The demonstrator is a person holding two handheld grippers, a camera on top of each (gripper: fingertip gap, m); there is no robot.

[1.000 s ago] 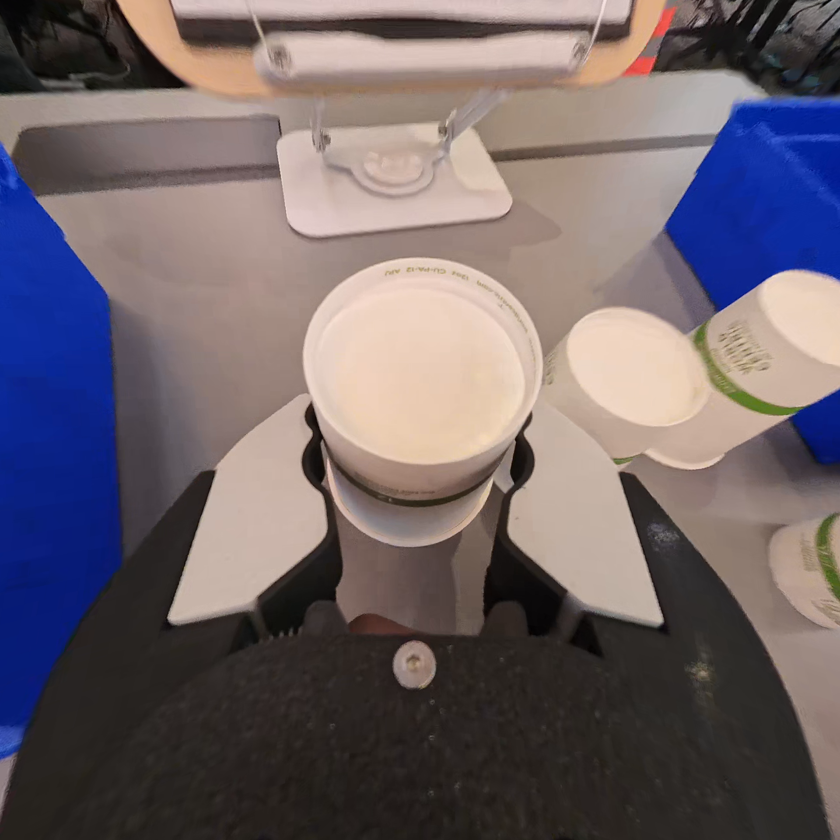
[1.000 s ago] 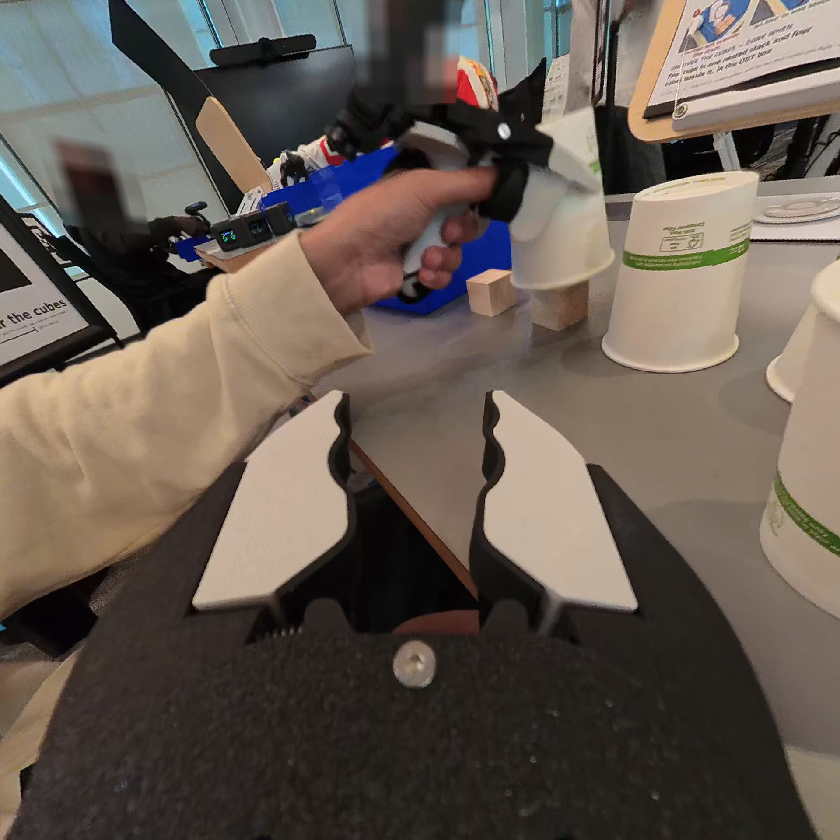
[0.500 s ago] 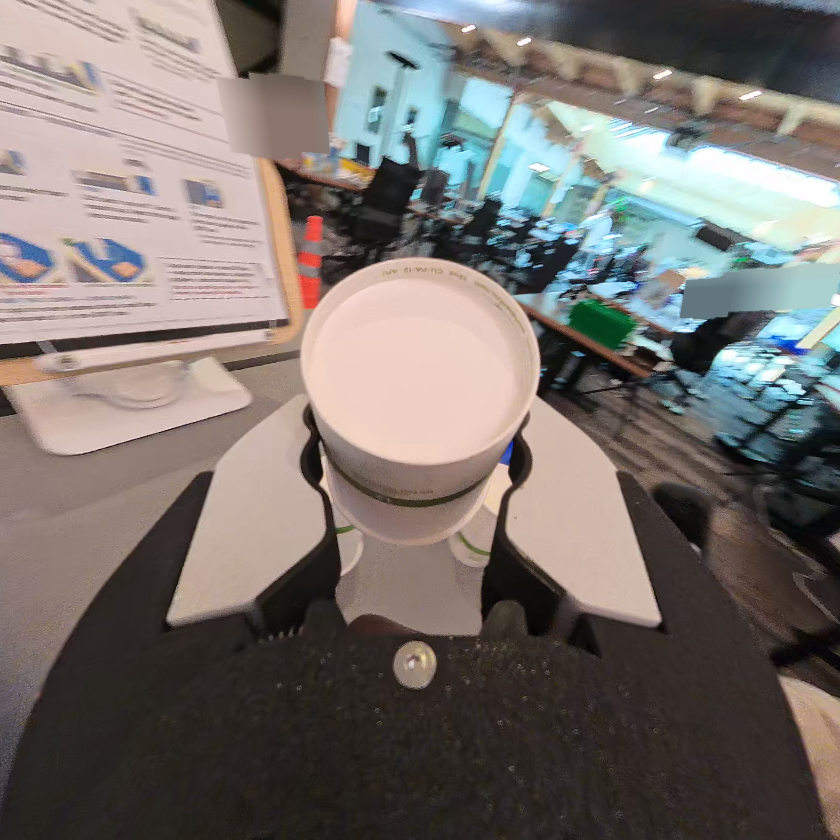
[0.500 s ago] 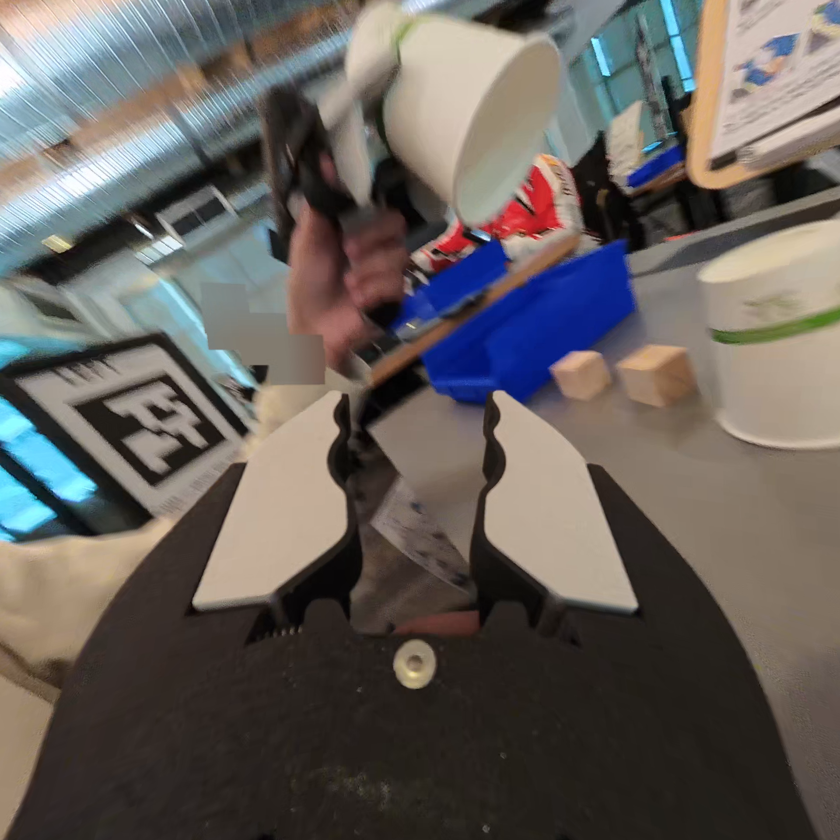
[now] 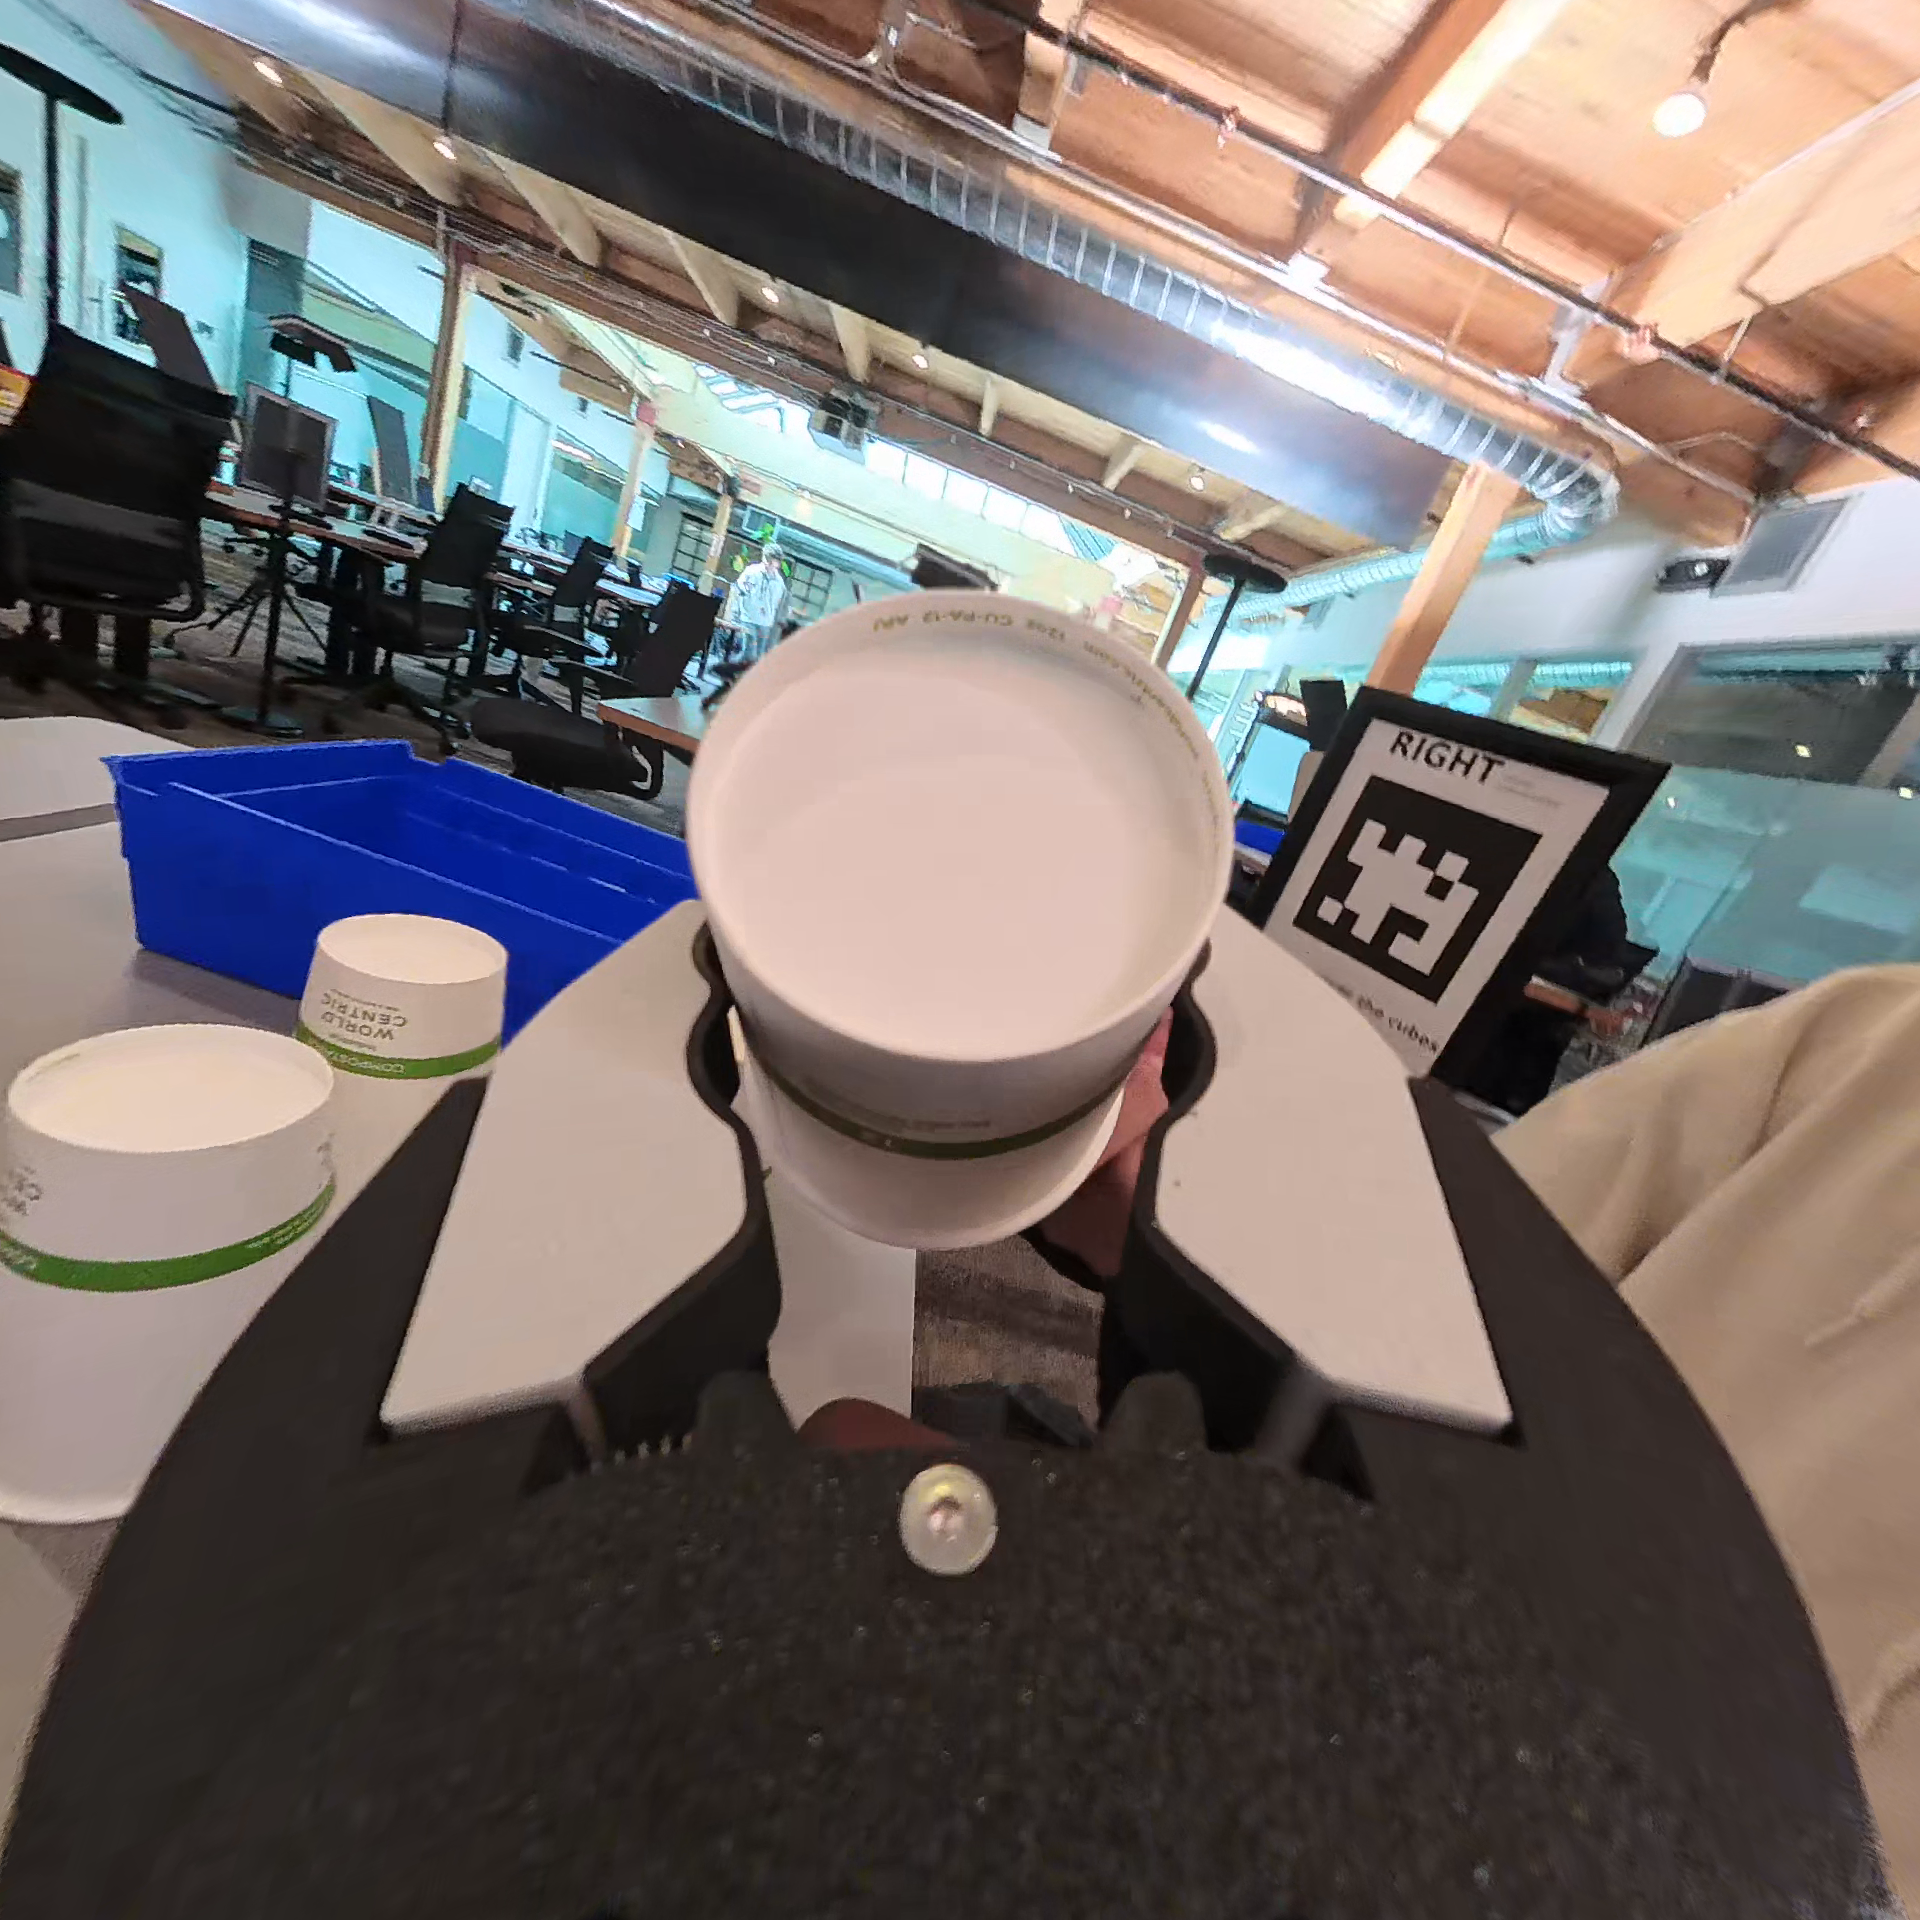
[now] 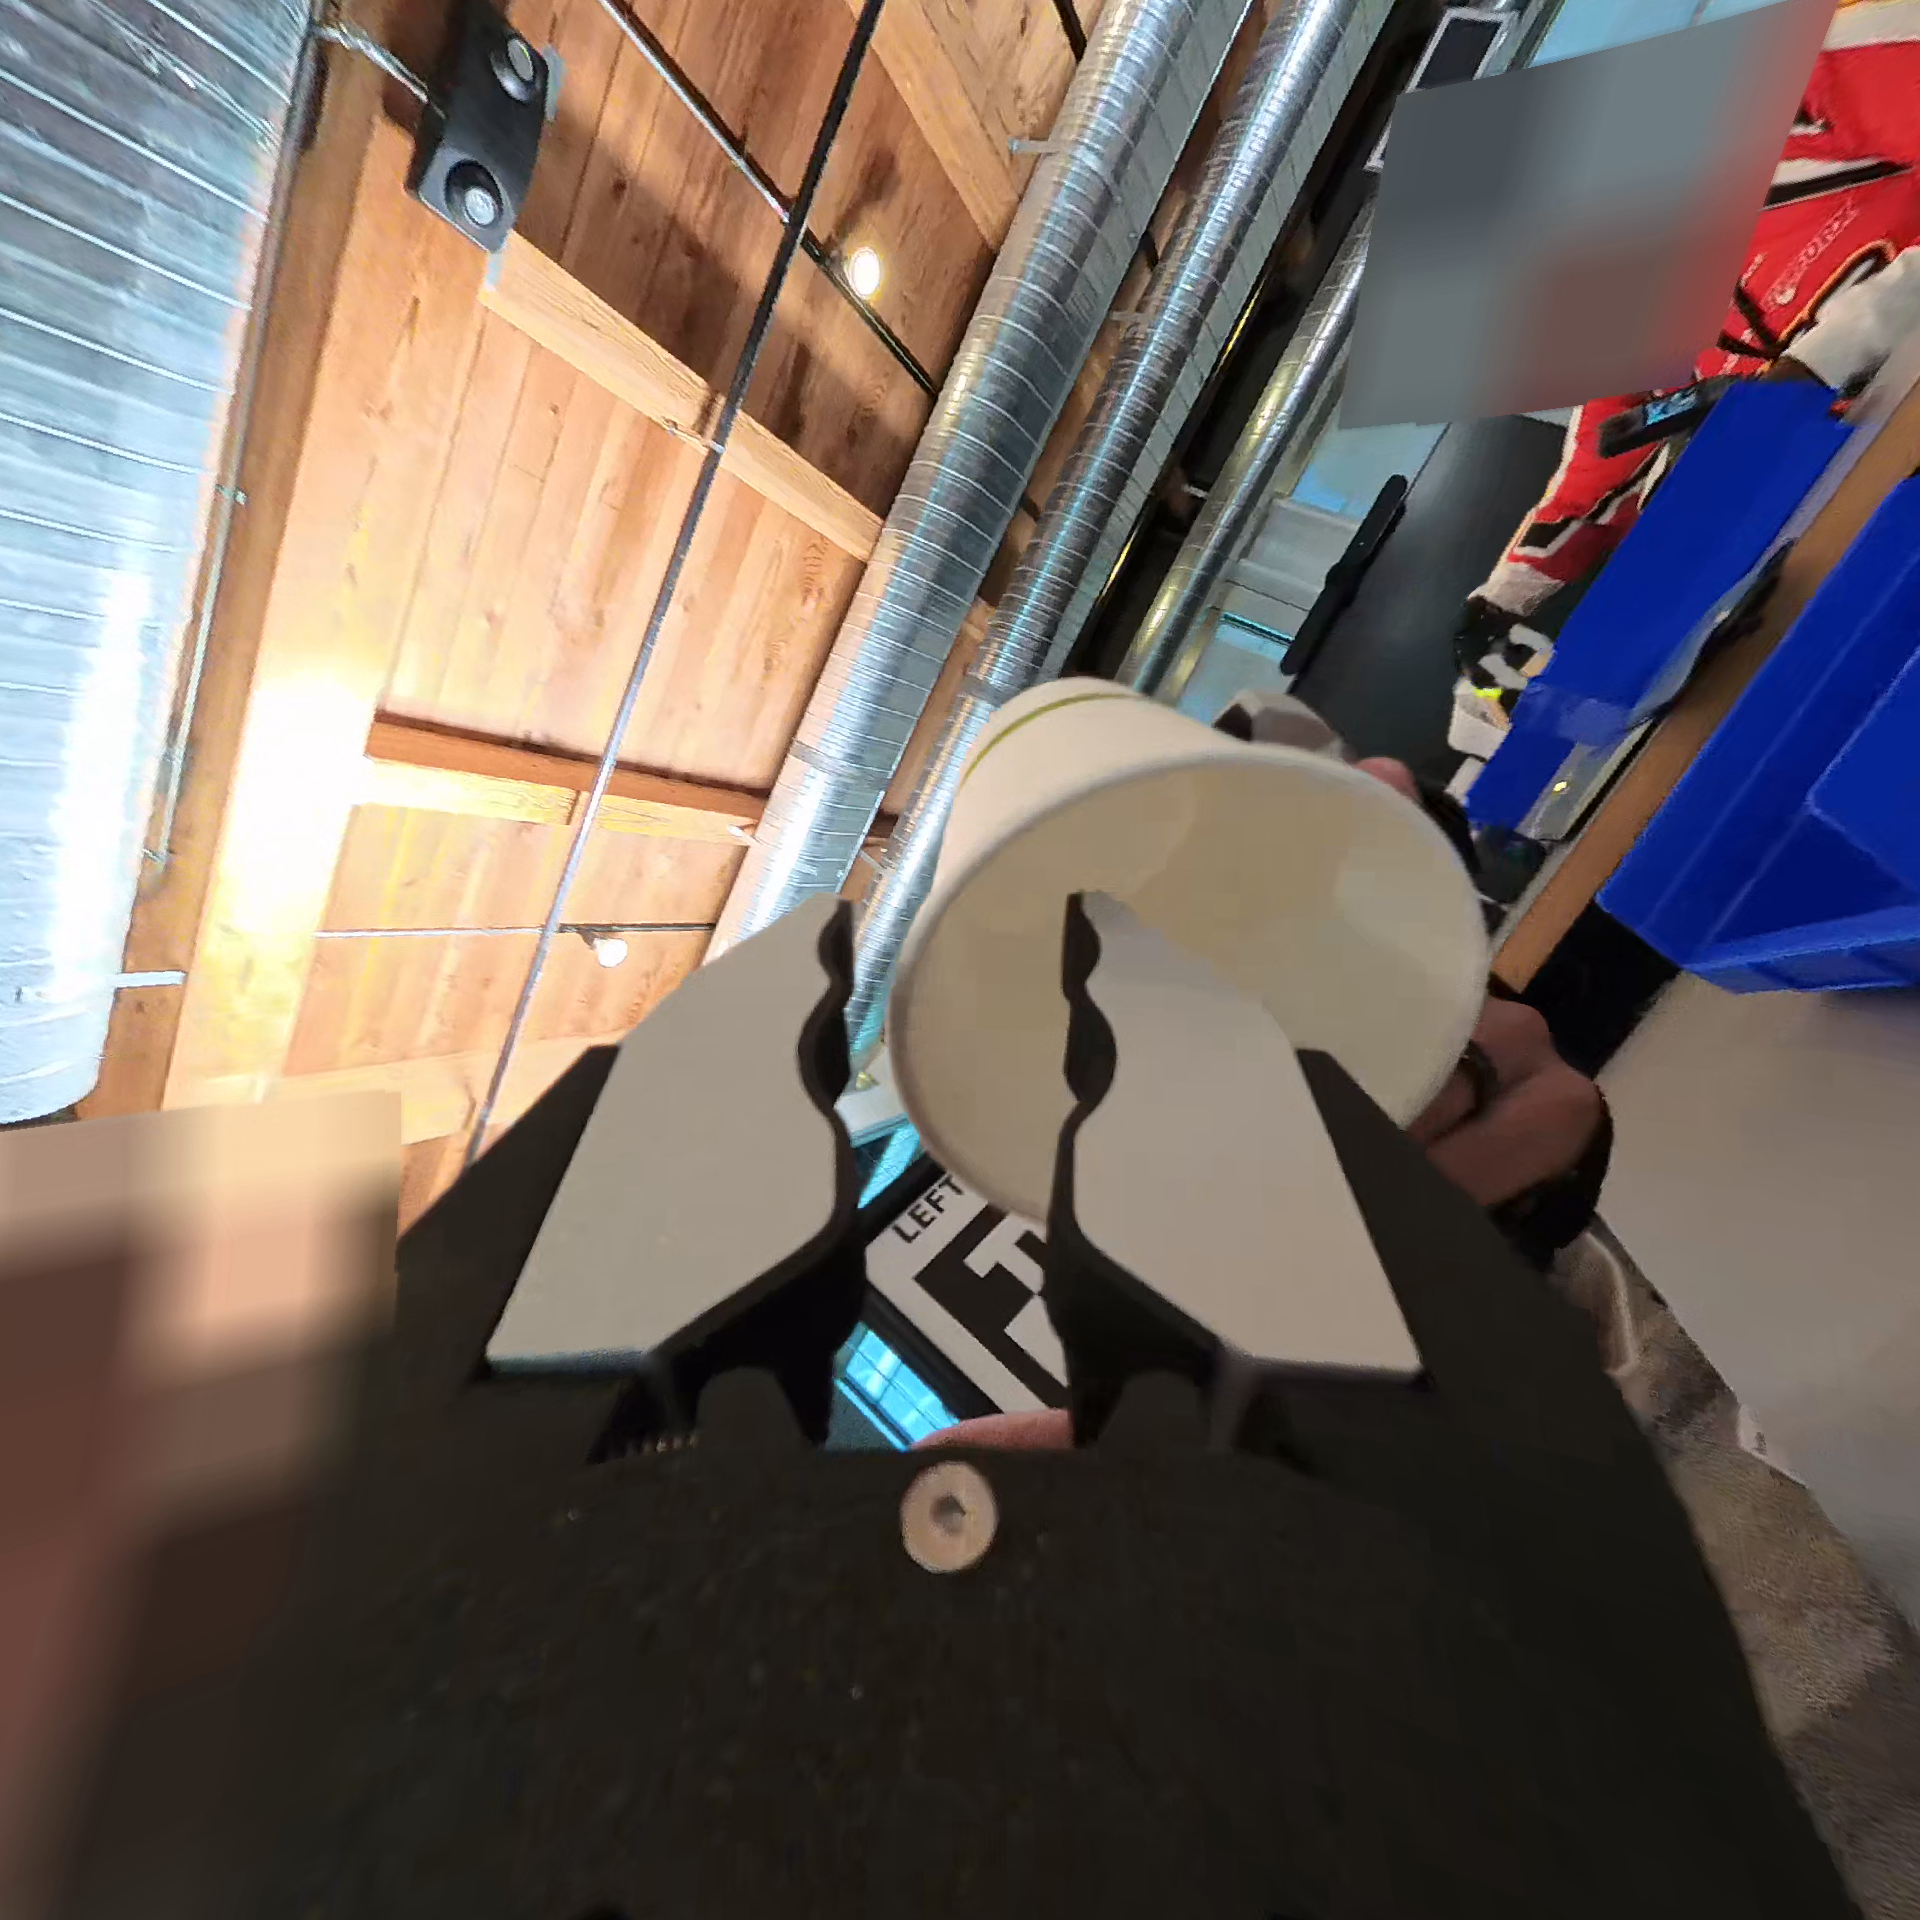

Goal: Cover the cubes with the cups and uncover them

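Because the grey worktop [image 5: 62, 914] carries a blue bin [image 5: 343, 842] at its far side and two paper cups [image 5: 156, 1226] standing mouth-down beside it, likely covering cubes not in view, the lifted cup looks like one just taken off a cube. The left claw [image 5: 951, 1039] clamps that white paper cup [image 5: 956, 914] around its wall, base toward the camera, well above the worktop. The right claw [image 6: 951, 997] is parted and empty, its tips reaching at the cup's open mouth, probably for a handover.

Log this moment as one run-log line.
left gripper: shut on paper cup, lifted | right gripper: open, at cup mouth | two cups inverted on table
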